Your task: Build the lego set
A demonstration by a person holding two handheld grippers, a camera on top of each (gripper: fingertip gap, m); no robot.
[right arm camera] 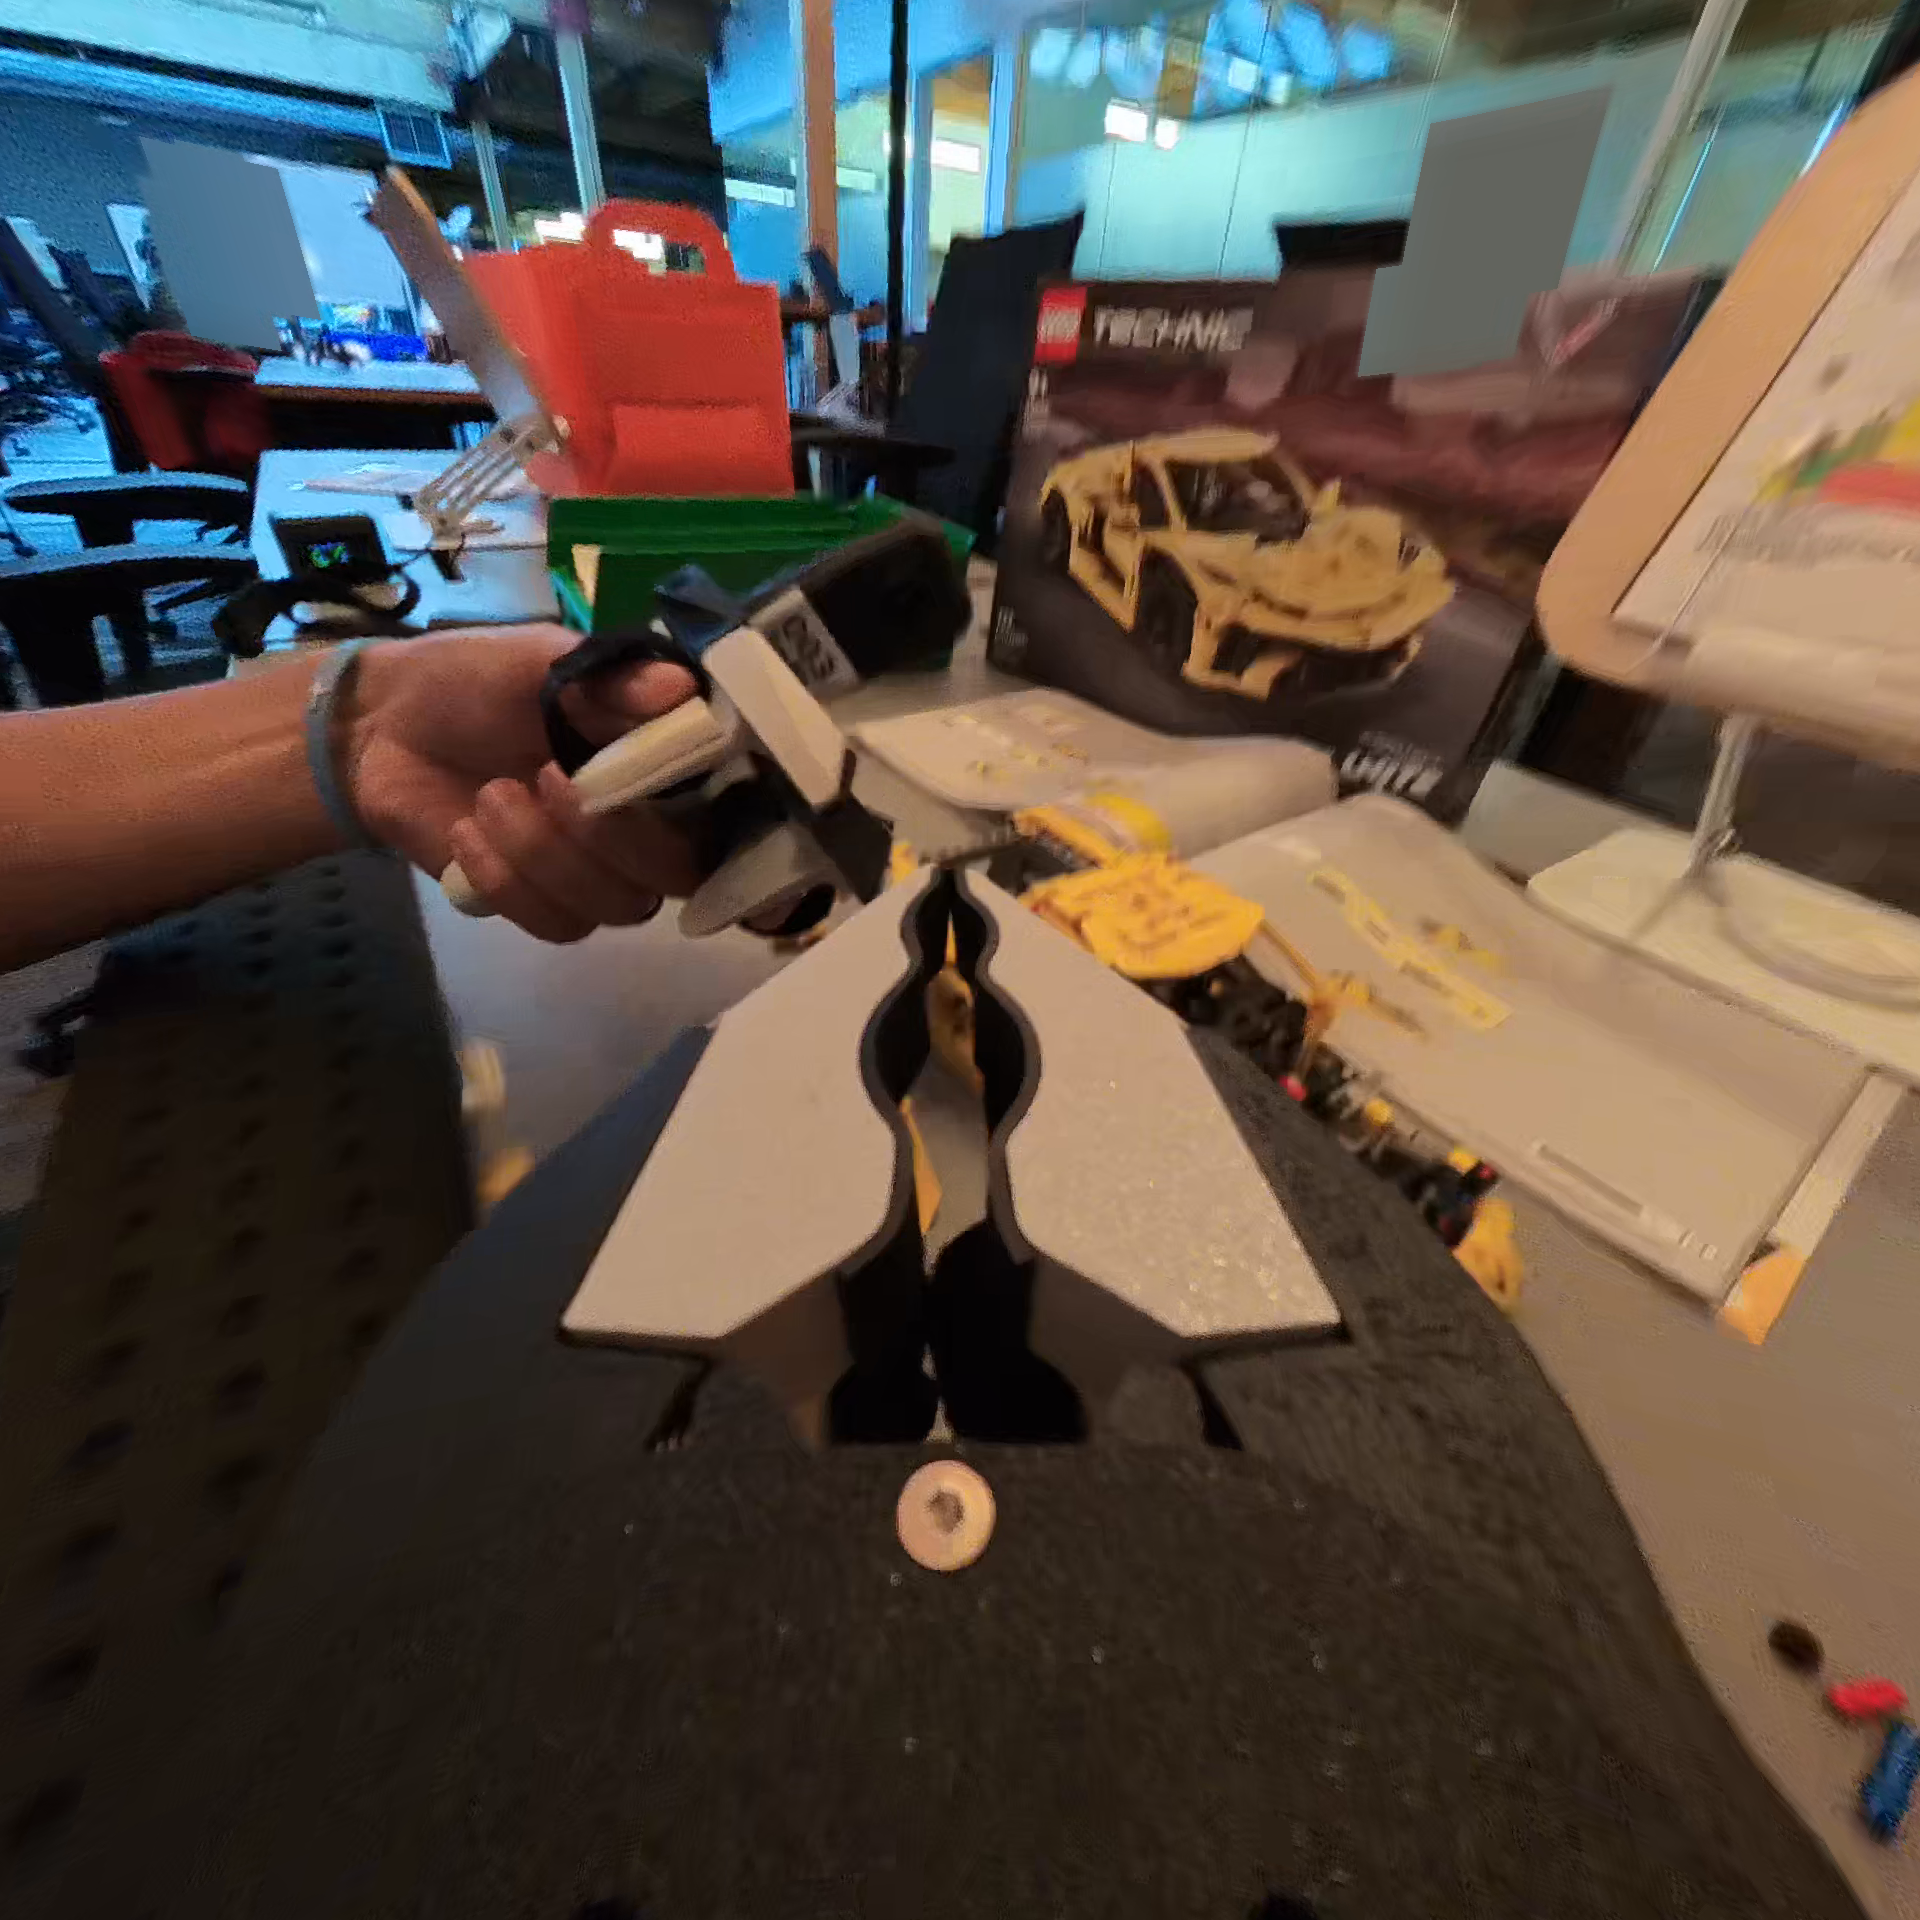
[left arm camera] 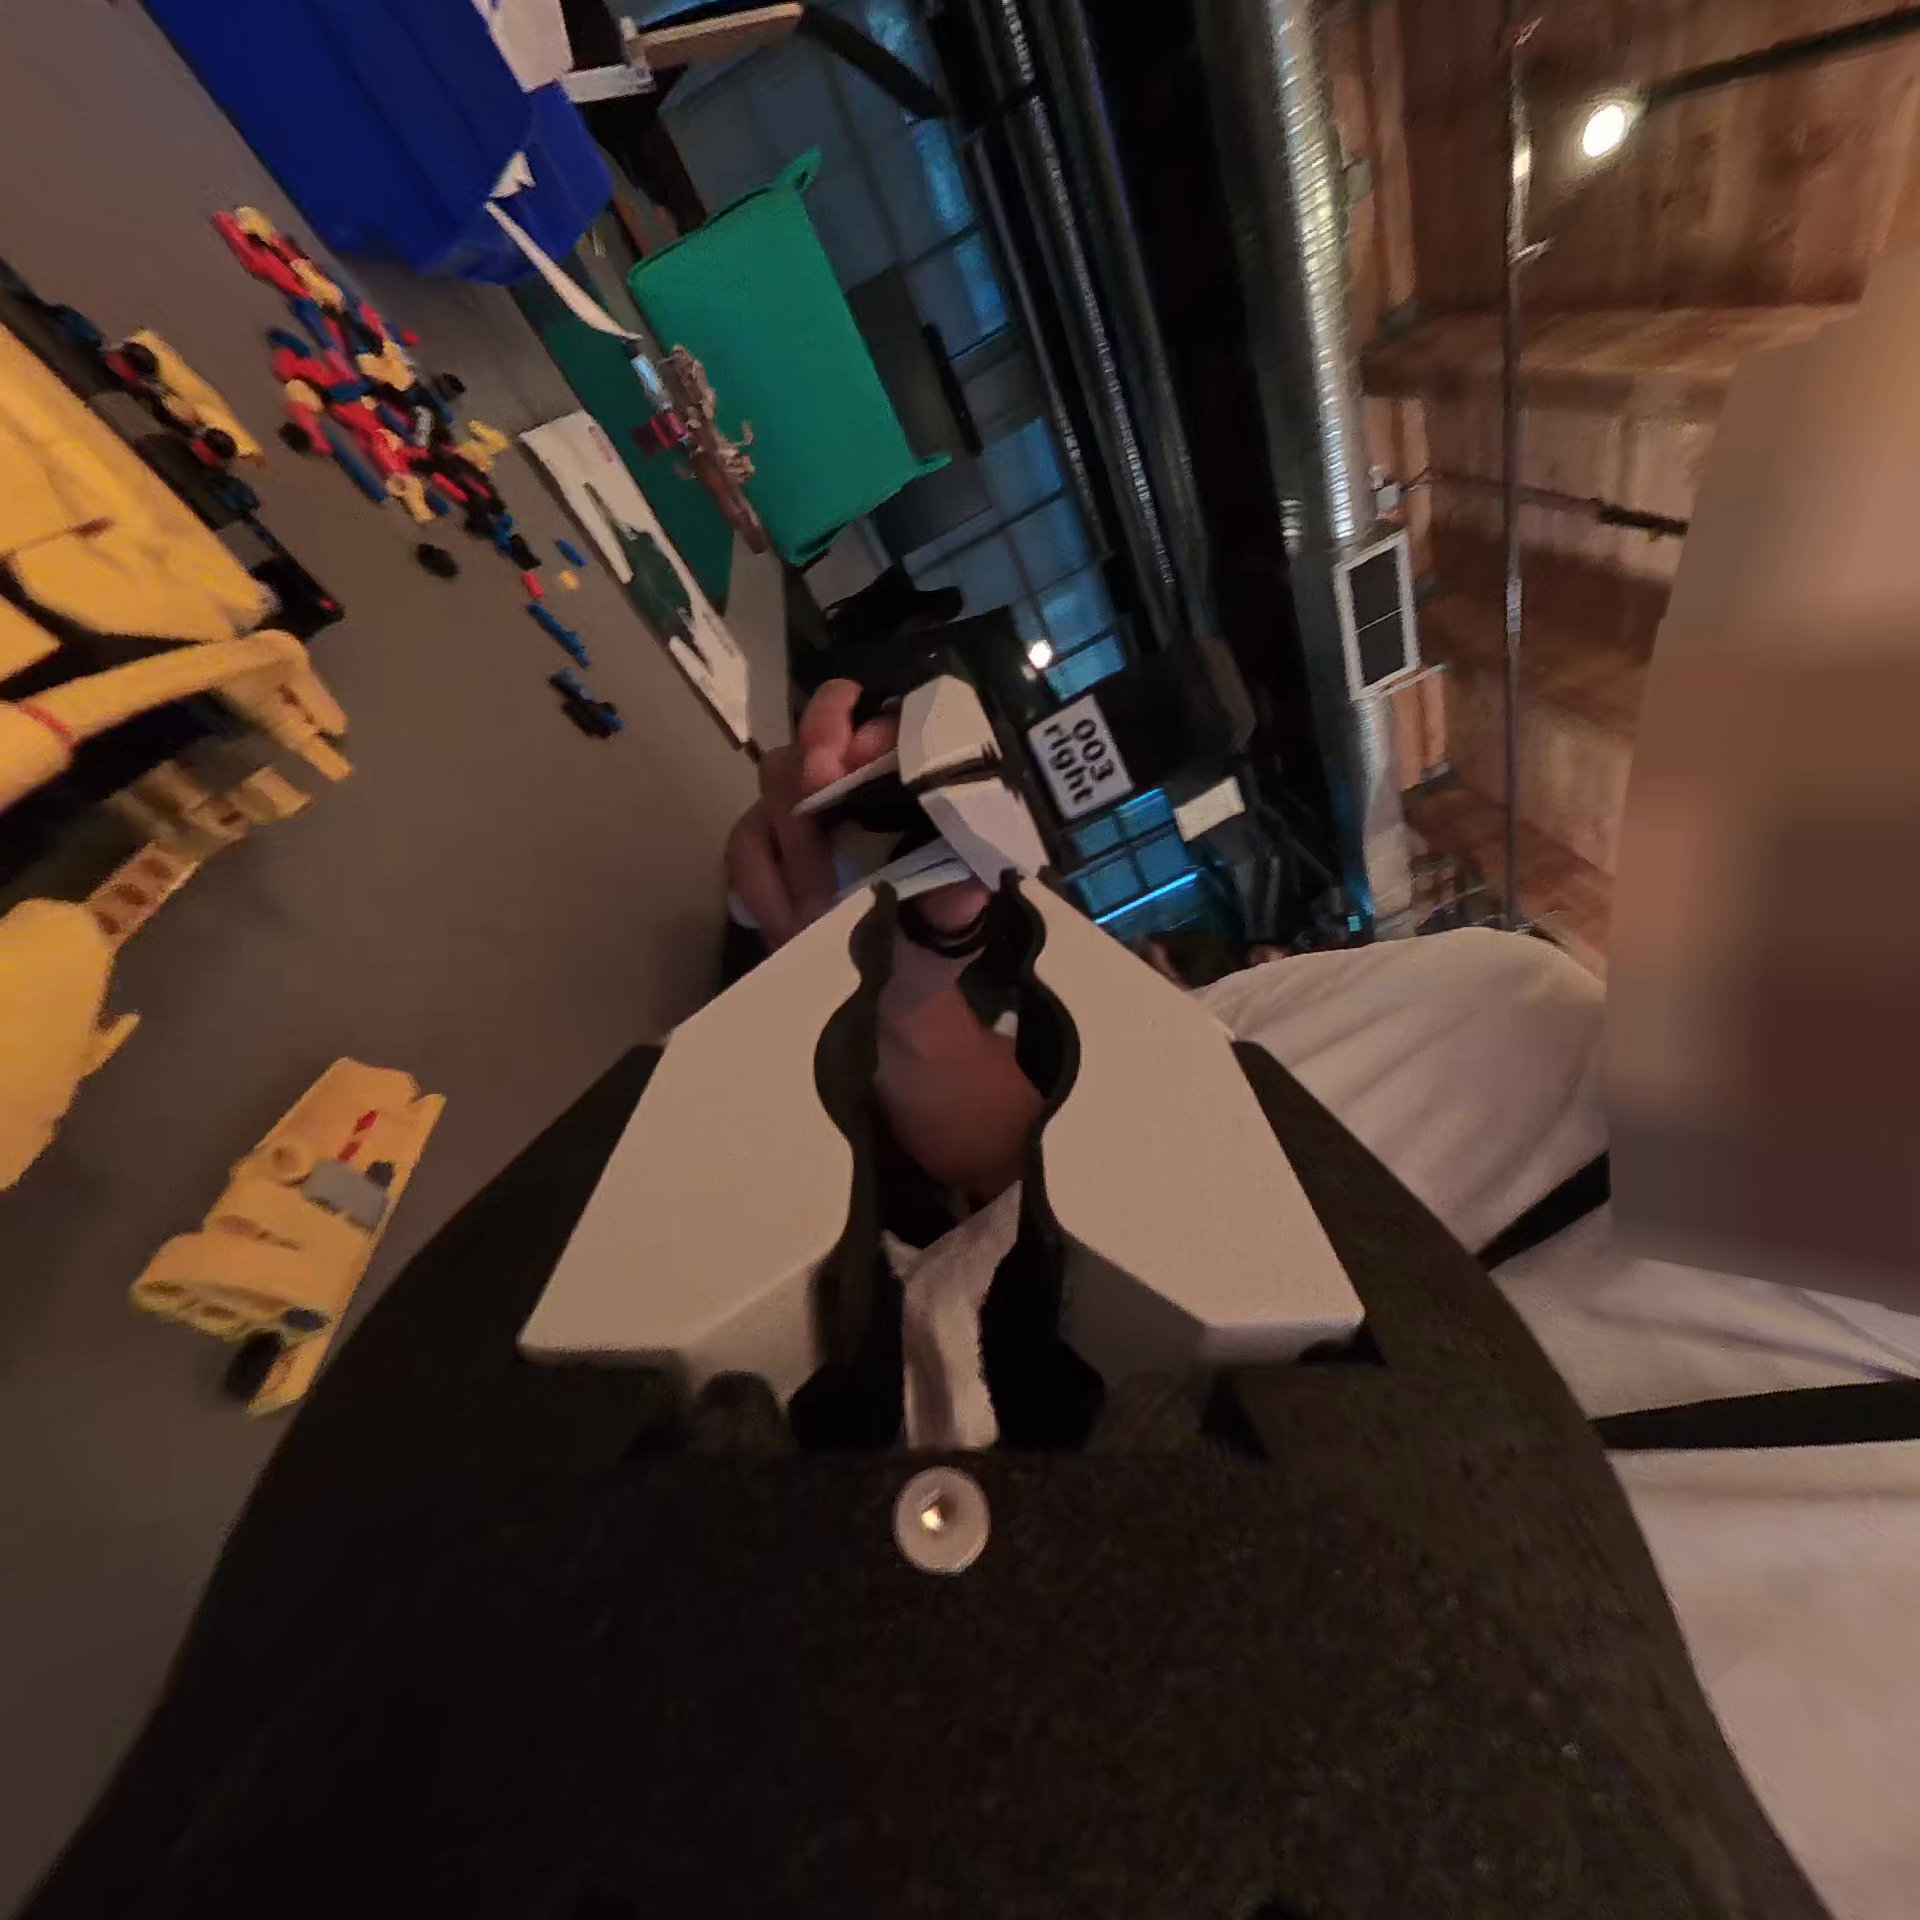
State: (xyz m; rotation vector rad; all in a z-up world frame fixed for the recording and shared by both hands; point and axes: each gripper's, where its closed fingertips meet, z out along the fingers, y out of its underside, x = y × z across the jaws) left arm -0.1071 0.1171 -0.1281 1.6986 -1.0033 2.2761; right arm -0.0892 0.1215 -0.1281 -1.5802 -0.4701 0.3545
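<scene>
A partly built yellow lego car lies on the grey table over an open instruction booklet. It also shows at the left edge of the left wrist view. My right gripper is shut just above and in front of the car; I see nothing gripped between its tips. My left gripper is open a narrow gap and empty, raised off the table. It also shows in the right wrist view, held by a hand, tips close to my right gripper's. A separate yellow sub-assembly lies on the table.
A heap of loose red, blue, yellow and black pieces lies on the table. The lego box stands behind the car. A stand is at the right, a green bin and orange bag behind. A person in white is close. Left and right tips are no more than a few centimetres apart.
</scene>
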